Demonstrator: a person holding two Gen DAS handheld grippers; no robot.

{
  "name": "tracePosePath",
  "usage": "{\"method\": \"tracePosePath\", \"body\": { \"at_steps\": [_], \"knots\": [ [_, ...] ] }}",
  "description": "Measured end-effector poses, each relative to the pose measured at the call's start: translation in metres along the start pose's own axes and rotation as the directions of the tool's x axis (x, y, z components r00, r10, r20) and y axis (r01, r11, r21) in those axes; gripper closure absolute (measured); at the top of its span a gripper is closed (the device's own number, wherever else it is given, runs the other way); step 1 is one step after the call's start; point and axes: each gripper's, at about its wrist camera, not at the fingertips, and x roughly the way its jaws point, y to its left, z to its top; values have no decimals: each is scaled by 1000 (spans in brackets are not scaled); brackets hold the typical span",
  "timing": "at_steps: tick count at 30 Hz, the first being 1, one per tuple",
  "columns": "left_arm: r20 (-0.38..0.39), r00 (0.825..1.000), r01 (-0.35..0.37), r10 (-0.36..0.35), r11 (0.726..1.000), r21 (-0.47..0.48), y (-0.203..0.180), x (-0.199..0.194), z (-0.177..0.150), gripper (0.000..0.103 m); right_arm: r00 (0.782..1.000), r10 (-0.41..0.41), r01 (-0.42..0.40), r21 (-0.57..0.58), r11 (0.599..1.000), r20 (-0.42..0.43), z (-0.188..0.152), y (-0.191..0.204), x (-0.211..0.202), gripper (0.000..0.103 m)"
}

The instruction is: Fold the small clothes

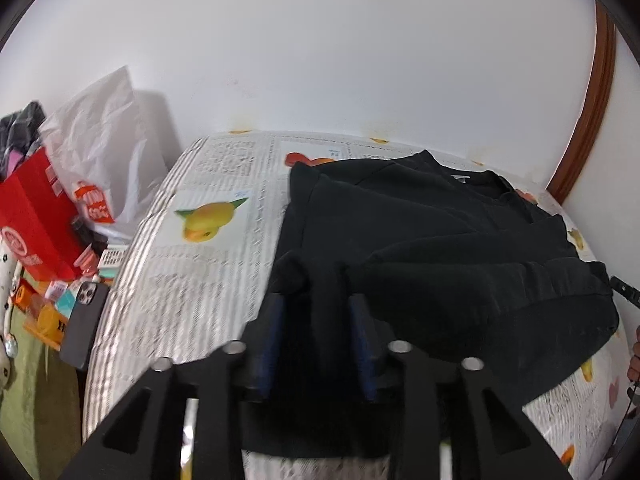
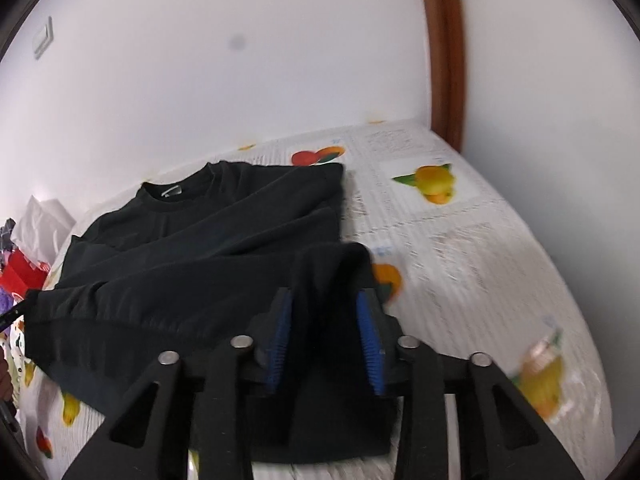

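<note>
A black long-sleeved shirt (image 1: 440, 240) (image 2: 200, 248) lies on a table covered with a fruit-print cloth (image 1: 192, 280) (image 2: 460, 260), its collar toward the wall. The near hem is folded up over the body. My left gripper (image 1: 318, 308) stands open at the fold's left corner. A ridge of black cloth rises between its blue pads (image 1: 276, 328), and they do not press on it. At the fold's right corner, my right gripper (image 2: 326, 300) is also open, with loose cloth draped between its blue pads (image 2: 370, 344).
Left of the table sit a red box (image 1: 32, 216), a white plastic bag (image 1: 104, 152), a dark phone (image 1: 86, 316) and small packets. A white wall runs behind the table. A brown wooden door frame (image 2: 444, 52) stands at the right corner.
</note>
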Motion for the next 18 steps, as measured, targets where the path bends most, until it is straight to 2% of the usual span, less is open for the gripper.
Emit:
{"method": "tracePosePath", "body": {
  "at_steps": [2,7,11,18],
  "knots": [
    [-11,1000,10,-10,1000,-26,13,-5,-10,63,999,-37,37,10,999,3,-8,-10,-13,63],
    [-66,998,16,-20,998,-65,33,-3,-35,56,996,-45,48,33,998,-76,-30,-27,-7,60],
    [-133,990,30,-42,995,-92,41,12,-52,53,996,16,-8,89,996,-93,-39,-31,3,53],
    [-125,992,15,-24,997,-71,37,19,-53,52,994,20,-13,73,997,-104,-36,-20,26,52]
  ]
}}
